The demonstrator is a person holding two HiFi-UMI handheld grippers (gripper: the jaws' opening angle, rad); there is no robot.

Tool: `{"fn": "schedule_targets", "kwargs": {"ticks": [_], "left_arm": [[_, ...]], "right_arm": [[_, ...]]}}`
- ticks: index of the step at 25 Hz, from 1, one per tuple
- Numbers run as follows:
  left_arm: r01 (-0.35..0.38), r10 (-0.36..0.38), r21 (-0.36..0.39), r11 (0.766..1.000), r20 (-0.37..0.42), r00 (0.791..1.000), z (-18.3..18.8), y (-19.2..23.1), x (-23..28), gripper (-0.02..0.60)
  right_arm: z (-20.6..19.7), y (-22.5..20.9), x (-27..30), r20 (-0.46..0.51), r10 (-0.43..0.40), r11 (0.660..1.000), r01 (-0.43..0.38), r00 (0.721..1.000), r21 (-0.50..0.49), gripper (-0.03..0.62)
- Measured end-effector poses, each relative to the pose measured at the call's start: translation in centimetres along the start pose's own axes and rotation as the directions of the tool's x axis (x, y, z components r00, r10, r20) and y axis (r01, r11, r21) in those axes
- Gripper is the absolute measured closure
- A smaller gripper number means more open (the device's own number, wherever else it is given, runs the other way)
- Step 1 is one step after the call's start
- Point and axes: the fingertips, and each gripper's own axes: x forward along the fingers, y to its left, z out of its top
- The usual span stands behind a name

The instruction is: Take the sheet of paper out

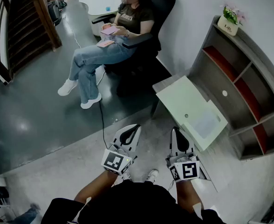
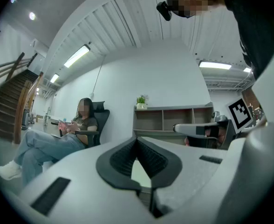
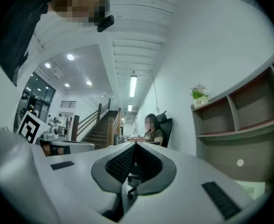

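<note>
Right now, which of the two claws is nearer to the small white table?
The right claw: in the head view its tip sits close beside the near edge of the white table. The left claw is farther to the left, away from it.

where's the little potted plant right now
Head view, upper right: the potted plant stands on the left end of the grey shelf unit, on its top, up-frame from the white table.

The head view looks steeply down over the left gripper (image 1: 134,129) and right gripper (image 1: 176,132). Each gripper view looks level, close along its jaws. All three share the seated person (image 1: 127,20) and the grey open-shelved wooden cabinet (image 1: 263,56).
</note>
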Motion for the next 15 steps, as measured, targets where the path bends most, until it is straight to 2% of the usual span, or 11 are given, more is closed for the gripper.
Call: {"fn": "schedule_targets", "kwargs": {"ticks": [10,15], "left_arm": [[0.026,-0.026,0.0,1.0,-0.002,1.0,0.1,1.7,-0.5,0.575],[0.057,-0.058,0.025,0.998,0.042,0.997,0.6,2.9,-0.9,0.575]], "right_arm": [[-0.2,2.3,1.4,-0.003,-0.008,1.0,0.008,1.0,-0.025,0.572],[0.5,2.7,2.1,0.034,-0.048,0.999,0.048,0.998,0.018,0.572]]}}
